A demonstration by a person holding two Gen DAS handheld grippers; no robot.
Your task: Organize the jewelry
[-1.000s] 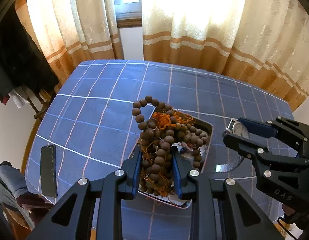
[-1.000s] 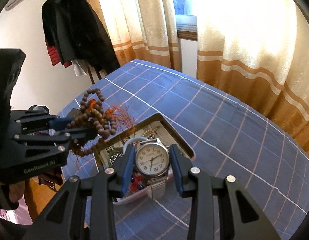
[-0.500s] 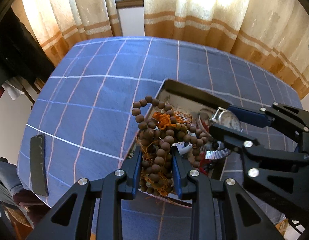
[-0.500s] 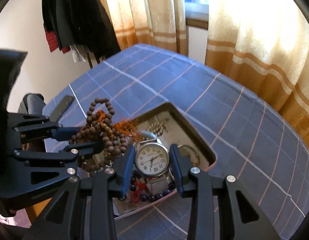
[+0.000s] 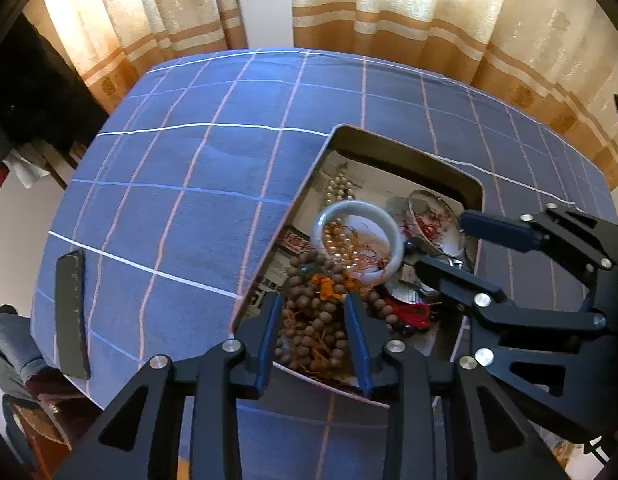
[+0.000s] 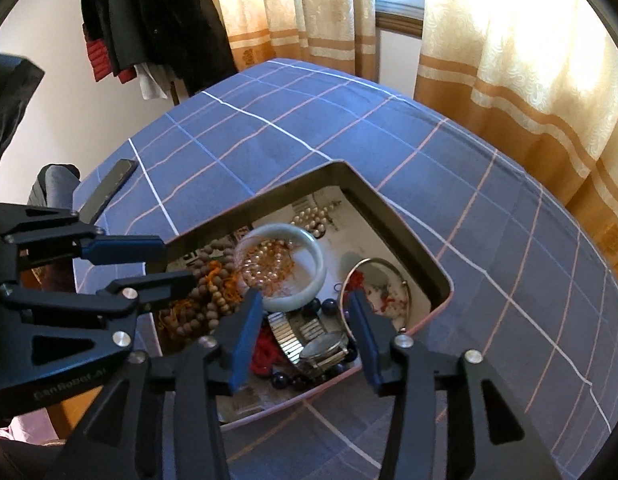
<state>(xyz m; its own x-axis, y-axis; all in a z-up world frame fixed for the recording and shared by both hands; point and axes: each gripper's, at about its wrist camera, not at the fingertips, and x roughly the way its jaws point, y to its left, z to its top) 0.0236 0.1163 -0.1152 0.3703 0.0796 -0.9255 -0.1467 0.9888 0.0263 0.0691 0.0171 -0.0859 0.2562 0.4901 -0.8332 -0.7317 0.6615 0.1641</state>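
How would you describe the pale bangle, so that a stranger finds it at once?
On the blue checked tablecloth stands an open box full of jewelry. Near its middle lies the pale bangle, a thick, smooth, whitish-green ring with pearls piled inside it. The thin metal bangle beside it is only a wire hoop.

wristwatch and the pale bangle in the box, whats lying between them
In the right wrist view, the watch's metal stretch band runs from the wristwatch toward the pale bangle, and two dark round beads sit beside it at the bangle's near rim.
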